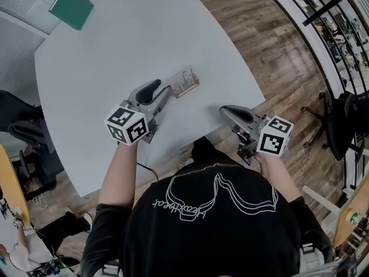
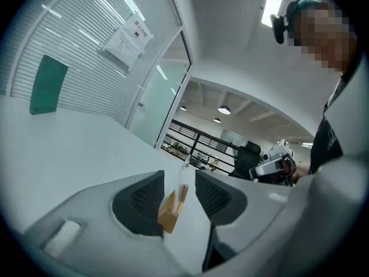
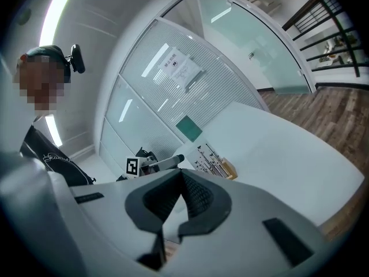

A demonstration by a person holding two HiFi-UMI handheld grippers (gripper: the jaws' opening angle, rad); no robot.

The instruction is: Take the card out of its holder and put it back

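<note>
– Card (image 1: 185,79): how many, and where?
– One, clear with dark print. It stands upright in one wooden holder (image 1: 188,88) on the table (image 1: 115,51), toward the near right edge.
– And the tools?
– Two. Nearest is the right tool (image 3: 180,176), at the table's near edge, with its jaws pressed together and nothing in them. Next is the left tool (image 2: 180,192), jaws wide apart; the holder's end shows in the gap, ungripped.
– Farther off?
– One green flat thing (image 1: 71,6) at the far left corner.
</note>
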